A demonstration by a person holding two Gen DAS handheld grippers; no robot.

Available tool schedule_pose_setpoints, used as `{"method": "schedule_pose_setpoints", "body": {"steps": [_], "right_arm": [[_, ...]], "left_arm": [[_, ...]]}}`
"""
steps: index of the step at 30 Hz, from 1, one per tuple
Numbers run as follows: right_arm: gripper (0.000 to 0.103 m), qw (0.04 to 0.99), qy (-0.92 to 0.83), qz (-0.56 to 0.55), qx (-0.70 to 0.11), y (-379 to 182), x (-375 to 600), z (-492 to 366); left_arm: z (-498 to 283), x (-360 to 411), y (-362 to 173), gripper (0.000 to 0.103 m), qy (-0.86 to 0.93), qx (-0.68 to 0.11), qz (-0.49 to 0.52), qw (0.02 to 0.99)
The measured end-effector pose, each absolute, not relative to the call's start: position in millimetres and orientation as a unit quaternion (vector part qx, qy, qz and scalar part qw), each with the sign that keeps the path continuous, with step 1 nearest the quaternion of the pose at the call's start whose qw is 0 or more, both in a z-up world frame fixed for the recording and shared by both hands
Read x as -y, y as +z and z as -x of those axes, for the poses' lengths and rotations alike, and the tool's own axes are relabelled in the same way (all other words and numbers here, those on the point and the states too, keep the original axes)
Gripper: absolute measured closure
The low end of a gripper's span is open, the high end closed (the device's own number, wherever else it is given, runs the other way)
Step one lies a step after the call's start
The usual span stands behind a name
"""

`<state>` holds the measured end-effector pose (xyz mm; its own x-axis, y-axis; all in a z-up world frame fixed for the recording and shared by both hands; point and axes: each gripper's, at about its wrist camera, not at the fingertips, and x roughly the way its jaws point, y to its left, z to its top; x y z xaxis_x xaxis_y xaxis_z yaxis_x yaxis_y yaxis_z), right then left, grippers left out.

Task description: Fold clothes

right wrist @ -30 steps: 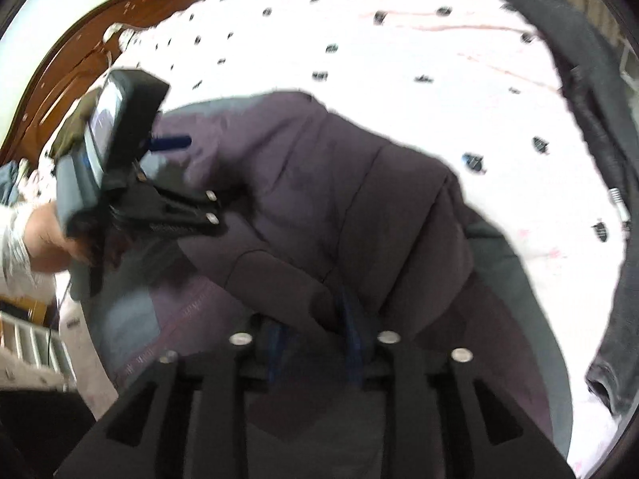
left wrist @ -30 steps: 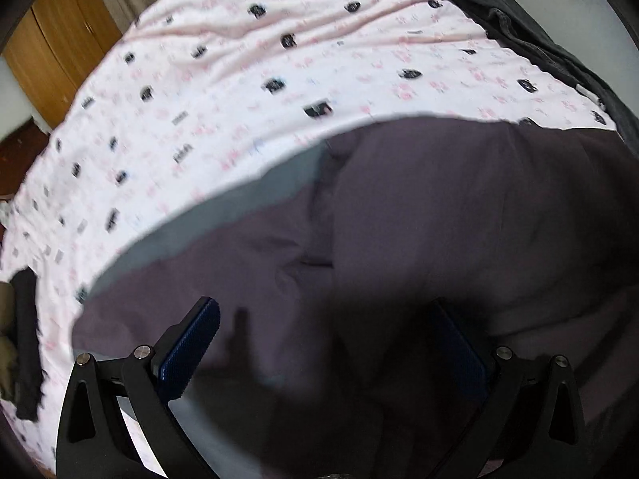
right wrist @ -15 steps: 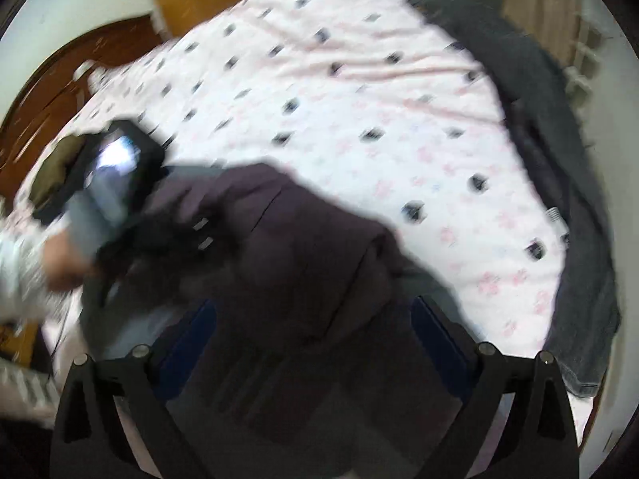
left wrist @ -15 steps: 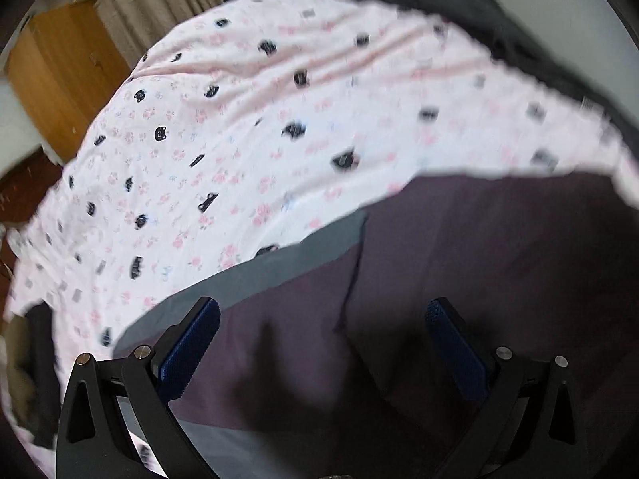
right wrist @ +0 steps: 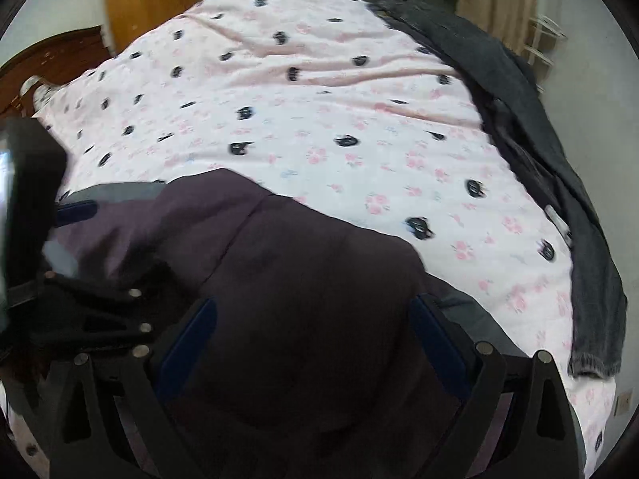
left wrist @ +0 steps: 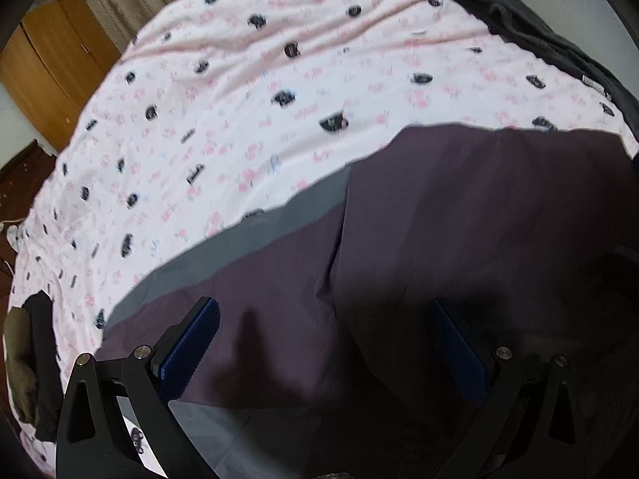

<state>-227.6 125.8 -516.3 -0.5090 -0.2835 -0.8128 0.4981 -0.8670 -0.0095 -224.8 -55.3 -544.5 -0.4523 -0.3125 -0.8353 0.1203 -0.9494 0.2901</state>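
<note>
A dark purple garment [left wrist: 439,239] with a grey lining lies folded over on the pink patterned bed sheet [left wrist: 279,99]. My left gripper [left wrist: 323,311] hovers just over its near part, open, with nothing between its blue pads. In the right wrist view the same garment [right wrist: 311,247] fills the lower middle. My right gripper [right wrist: 313,307] stands wide open above it, its pads off the cloth. The left gripper's blue finger [right wrist: 76,211] shows at the garment's left edge.
Dark grey jeans [right wrist: 539,159] lie along the bed's right side, also at the top right in the left wrist view [left wrist: 539,28]. A small heap of dark and olive clothes [left wrist: 28,359] sits at the left edge. A wooden wardrobe [left wrist: 52,80] and a headboard [right wrist: 52,60] stand beyond the bed.
My right gripper was shut on a fold of the purple garment; it has opened, let the cloth go and drawn back. The left gripper stays open over the garment.
</note>
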Motion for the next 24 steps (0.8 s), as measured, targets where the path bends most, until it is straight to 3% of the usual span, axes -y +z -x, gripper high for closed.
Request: {"method": "schedule_pose_setpoints", "body": {"steps": [6, 14, 24], "right_arm": [[0.005, 0.274, -0.848, -0.424, -0.158, -523.3, -115.5, 232.9], [0.005, 0.237, -0.813, -0.500, -0.181, -583.2, -136.6, 260.0], [0.004, 0.245, -0.856, -0.432, -0.142, -510.2, -133.3, 199.6]], "left_arm": [[227.2, 54.1, -554.7, 0.000, -0.844, 0.102, -0.512, 0.124], [227.4, 45.3, -562.8, 0.000, -0.842, 0.133, -0.511, 0.110], [186.6, 54.6, -518.3, 0.000, -0.873, 0.115, -0.458, 0.126]]}}
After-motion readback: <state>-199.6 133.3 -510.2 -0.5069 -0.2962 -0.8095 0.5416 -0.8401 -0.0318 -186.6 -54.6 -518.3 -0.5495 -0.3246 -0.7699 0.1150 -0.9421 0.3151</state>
